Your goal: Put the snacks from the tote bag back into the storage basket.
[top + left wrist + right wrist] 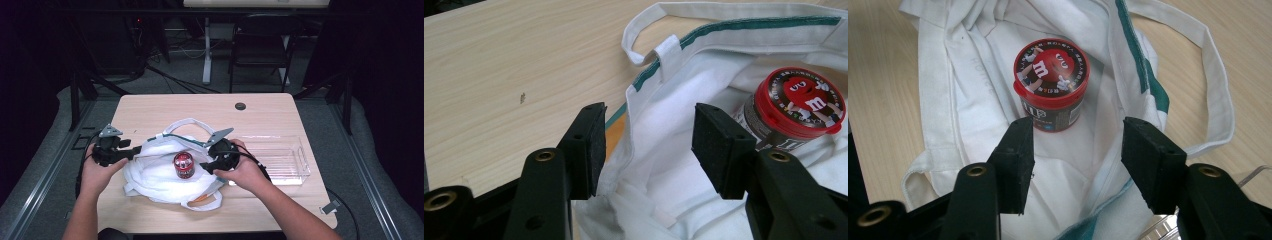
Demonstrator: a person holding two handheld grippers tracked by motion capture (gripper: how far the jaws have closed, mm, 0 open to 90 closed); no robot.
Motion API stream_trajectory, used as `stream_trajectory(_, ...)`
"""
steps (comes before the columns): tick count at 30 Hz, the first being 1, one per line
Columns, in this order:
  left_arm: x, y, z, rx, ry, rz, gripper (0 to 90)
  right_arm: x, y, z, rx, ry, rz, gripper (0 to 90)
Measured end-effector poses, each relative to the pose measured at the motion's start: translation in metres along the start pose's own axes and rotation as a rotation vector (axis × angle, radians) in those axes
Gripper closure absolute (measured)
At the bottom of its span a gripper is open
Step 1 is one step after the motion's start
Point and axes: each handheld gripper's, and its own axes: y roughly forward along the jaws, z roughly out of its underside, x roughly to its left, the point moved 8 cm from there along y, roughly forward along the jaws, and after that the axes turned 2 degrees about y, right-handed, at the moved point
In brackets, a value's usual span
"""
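A pale wooden table [150, 107] stands in a dim room. The right gripper [1075, 155] hangs with jaws apart, holding nothing, just above a red-lidded candy tub [1051, 82] standing upright inside a white cloth bag [155, 175]. The left gripper [649, 145] is also spread, its jaws straddling the bag's green-trimmed edge without pinching it. A clear plastic tray [280, 160] sits beside the bag. With the rim unheld, the cloth could slump over the tub and topple it.

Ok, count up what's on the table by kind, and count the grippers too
Grippers: 2, the left gripper and the right gripper
White cloth bags: 1, the bag
Red-lidded candy tubs: 1, the tub
Clear plastic trays: 1, the tray
Total: 5
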Motion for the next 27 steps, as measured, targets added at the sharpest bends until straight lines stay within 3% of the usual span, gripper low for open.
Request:
stream_trajectory(3, 0.000, 0.000, -0.001, -0.005, 0.000, 0.002, 47.8, 0.000, 0.001, -0.005, 0.021, 0.003, -0.019, 46.0)
stream_trajectory(6, -0.002, 0.001, 0.000, 0.005, 0.005, 0.006, 47.6, 0.001, 0.003, -0.009, 0.018, -0.009, -0.016, 46.1)
stream_trajectory(12, -0.002, 0.003, 0.001, 0.016, 0.015, 0.006, 47.3, -0.001, 0.011, -0.015, 0.066, -0.030, -0.014, 44.5)
stream_trajectory(27, -0.001, 0.002, 0.002, 0.013, 0.016, 0.005, 46.5, 0.009, 0.034, -0.034, 0.098, -0.045, -0.026, 40.6)
